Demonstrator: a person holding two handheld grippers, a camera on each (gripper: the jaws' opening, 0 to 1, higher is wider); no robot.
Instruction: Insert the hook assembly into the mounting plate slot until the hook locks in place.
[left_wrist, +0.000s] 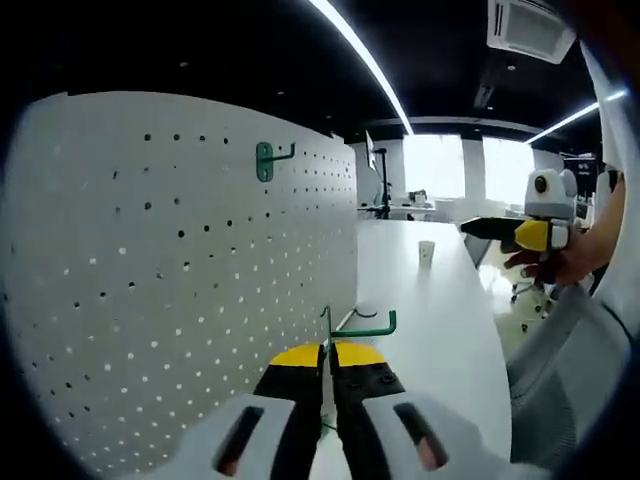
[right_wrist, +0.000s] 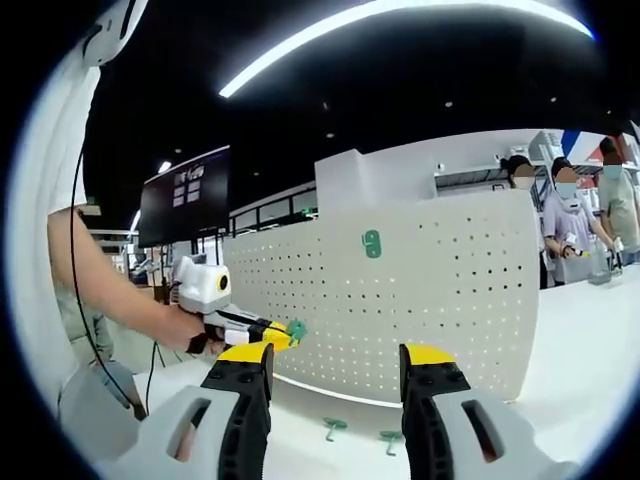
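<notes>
A white pegboard mounting plate (left_wrist: 150, 280) stands upright on the white table, with one green hook (left_wrist: 265, 160) fixed in it near the top. My left gripper (left_wrist: 328, 355) is shut on a second green hook (left_wrist: 366, 328), whose arm sticks out to the right, just in front of the board's lower edge. In the right gripper view the same board (right_wrist: 420, 300) carries the mounted hook (right_wrist: 372, 243). The left gripper (right_wrist: 262, 333) comes in from the left there, holding its green hook (right_wrist: 295, 330). My right gripper (right_wrist: 335, 375) is open with nothing between its fingers, well back from the board.
Two loose green hooks (right_wrist: 333, 428) (right_wrist: 390, 438) lie on the table (right_wrist: 580, 350) at the board's foot. A small white cup (left_wrist: 426, 252) stands farther along the table (left_wrist: 430, 320). A dark monitor (right_wrist: 185, 195) is behind on the left, and people (right_wrist: 570, 225) stand beyond the board on the right.
</notes>
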